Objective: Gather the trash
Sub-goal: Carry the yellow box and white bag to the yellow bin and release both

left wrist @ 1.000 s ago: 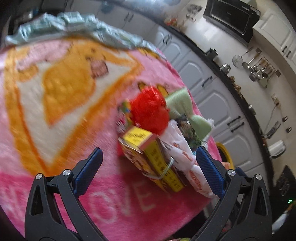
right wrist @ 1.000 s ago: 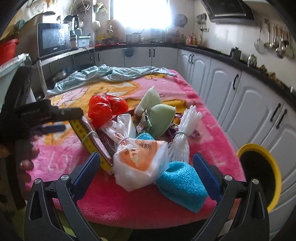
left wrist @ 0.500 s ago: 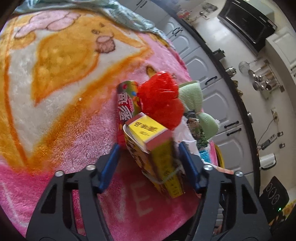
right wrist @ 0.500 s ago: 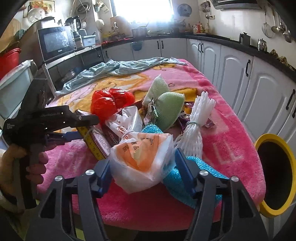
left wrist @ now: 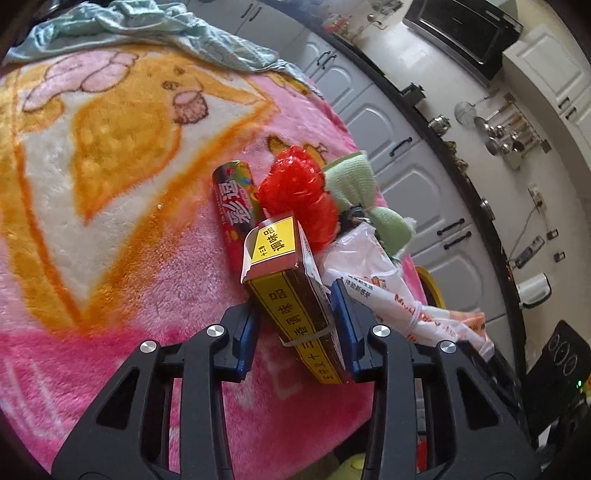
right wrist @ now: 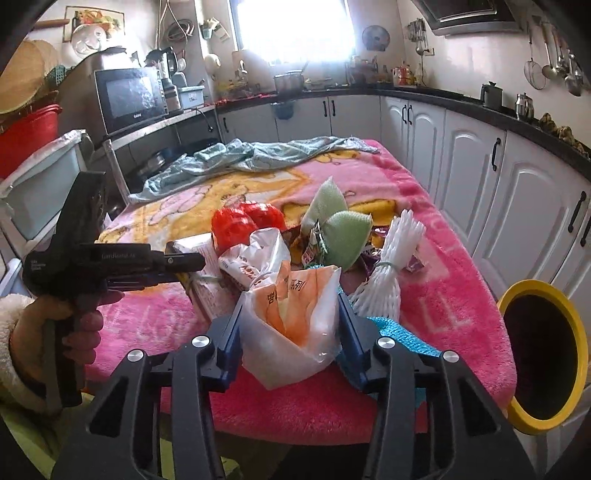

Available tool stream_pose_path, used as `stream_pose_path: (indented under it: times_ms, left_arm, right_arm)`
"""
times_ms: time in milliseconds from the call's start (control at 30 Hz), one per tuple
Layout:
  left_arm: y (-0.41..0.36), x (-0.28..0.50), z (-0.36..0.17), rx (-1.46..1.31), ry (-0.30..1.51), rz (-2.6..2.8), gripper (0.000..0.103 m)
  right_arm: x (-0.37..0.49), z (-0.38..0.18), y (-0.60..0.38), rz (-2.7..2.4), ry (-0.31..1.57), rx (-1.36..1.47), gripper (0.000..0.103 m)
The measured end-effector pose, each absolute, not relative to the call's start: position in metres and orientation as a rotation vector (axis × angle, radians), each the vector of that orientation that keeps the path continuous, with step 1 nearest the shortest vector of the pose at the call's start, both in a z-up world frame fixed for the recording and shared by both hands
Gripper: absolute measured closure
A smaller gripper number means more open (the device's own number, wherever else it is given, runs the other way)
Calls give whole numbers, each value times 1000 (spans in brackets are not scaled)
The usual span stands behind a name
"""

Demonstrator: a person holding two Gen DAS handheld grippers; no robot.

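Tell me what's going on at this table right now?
A person is clearing trash off a pink blanket, one gripper in each hand. The left gripper has just closed on a yellow and brown box; the right gripper has closed on an orange and white plastic bag. A yellow-rimmed bin waits alongside.

We look from two fisheye cameras, each mounted behind its own tongs and tilted downward along them. The left view sits very close over the pink blanket [left wrist: 110,280], facing the trash pile [left wrist: 306,221] and the white cabinets [left wrist: 413,177] beyond. The right view sits a little farther back at the counter's near edge, facing the window [right wrist: 291,29] down the length of the kitchen. Both share the pile, the blanket and the cabinets; the right view also catches the left tongs [right wrist: 184,264] side-on.
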State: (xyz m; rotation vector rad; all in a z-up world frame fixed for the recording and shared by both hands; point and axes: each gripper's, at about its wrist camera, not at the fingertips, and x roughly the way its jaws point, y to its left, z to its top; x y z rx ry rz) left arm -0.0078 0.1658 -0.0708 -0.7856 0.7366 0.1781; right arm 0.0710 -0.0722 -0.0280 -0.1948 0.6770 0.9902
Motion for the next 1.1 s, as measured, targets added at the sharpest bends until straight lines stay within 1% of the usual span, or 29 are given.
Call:
stream_pose_path:
  times_ms: [267, 433, 567, 867, 1100]
  left_arm:
    - [171, -28, -44, -733, 651, 221, 75]
    - [159, -20, -17, -657, 595, 179, 76]
    - [136, -1, 5, -597, 558, 118, 77]
    - [79, 58, 36, -526, 515, -25, 78]
    - [20, 116, 41, -510, 504, -127, 78]
  right_arm:
    - [73, -9, -90, 958, 612, -145, 61]
    - [81, 8, -113, 912, 567, -91, 61]
    - [88, 19, -136, 856, 532, -58, 61]
    - [112, 31, -191, 710, 484, 12, 61]
    - [133, 30, -247, 558, 482, 69, 61]
